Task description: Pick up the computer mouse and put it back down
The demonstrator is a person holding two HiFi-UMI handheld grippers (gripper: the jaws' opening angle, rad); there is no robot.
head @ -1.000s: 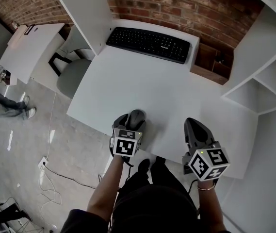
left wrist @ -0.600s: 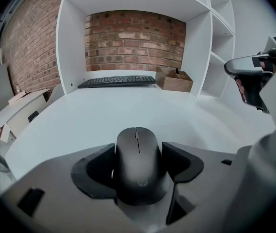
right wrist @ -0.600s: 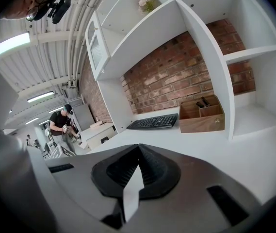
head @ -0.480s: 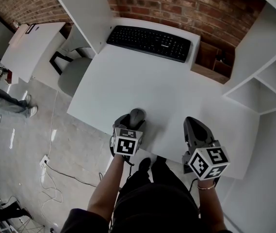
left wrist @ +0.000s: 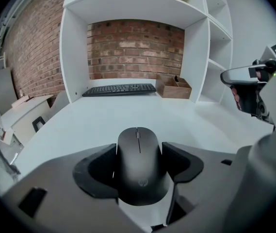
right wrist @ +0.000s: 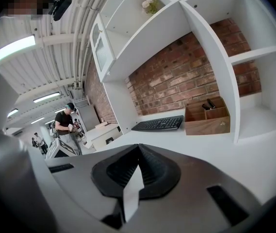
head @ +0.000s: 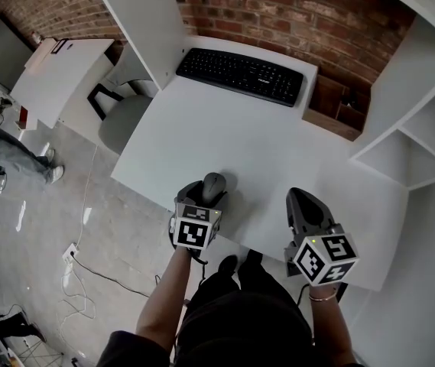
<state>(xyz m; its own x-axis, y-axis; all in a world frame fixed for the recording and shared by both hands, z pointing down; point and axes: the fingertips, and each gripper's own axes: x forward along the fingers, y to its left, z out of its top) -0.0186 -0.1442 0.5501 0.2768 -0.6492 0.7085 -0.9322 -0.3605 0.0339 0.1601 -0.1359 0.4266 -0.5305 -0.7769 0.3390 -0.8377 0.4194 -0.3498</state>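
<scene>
- Right now my left gripper (head: 206,199) has its two dark pads drawn in against the flanks of the matte black, dome-backed computer mouse (left wrist: 138,152), one pad on each side. Squeezing across the narrow waist is the sensible hold, since the rounded shell offers a two-jaw tool no other purchase.
- The mouse is near the front edge of the flat white desk (head: 240,140), close to my body, with its nose pointing towards the black full-width keyboard (head: 240,75) at the far end under the red brick wall (head: 278,10). I cannot tell whether it is resting on the desktop or raised just clear of it.
- My right gripper (right wrist: 138,152) has its jaws brought together with nothing between them. It hangs over the near edge of the desk, well apart from the mouse. I judge it is parked there because this job needs only one tool.
- I read this as the grasp-and-lift part of the task, with the set-down not yet done.
- The pads appear to hold the rear half of the mouse, so the smooth shell could slip forward. I would keep it level and low.
</scene>
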